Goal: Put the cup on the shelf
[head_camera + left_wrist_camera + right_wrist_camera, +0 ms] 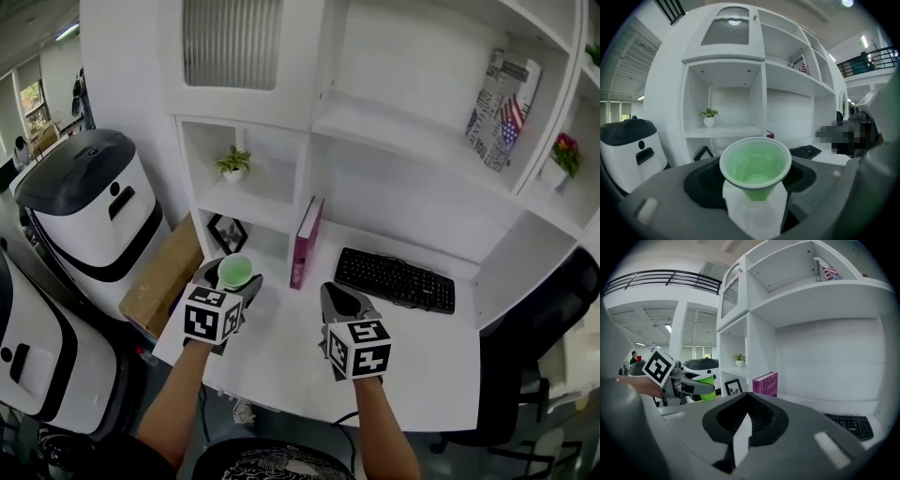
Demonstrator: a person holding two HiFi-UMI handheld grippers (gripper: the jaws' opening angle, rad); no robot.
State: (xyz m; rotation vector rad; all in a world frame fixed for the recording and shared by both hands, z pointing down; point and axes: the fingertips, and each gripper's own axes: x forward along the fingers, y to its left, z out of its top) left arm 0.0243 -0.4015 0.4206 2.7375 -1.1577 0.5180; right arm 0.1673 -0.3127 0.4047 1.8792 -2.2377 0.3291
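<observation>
The left gripper (234, 277) is clamped on the cup (755, 166), which stands upright between its jaws, mouth up; the cup is pale green plastic with a whitish rolled rim, tapers to a narrow base, and looks empty. The right gripper (742, 436), just to the right of the left one, has its jaws pressed together on nothing; the white shelf (246, 199) stands ahead of both.

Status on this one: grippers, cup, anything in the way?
Left gripper shut on cup, upright. Right gripper shut, empty. Shelf ahead, plant at its left; nothing seen blocking.
</observation>
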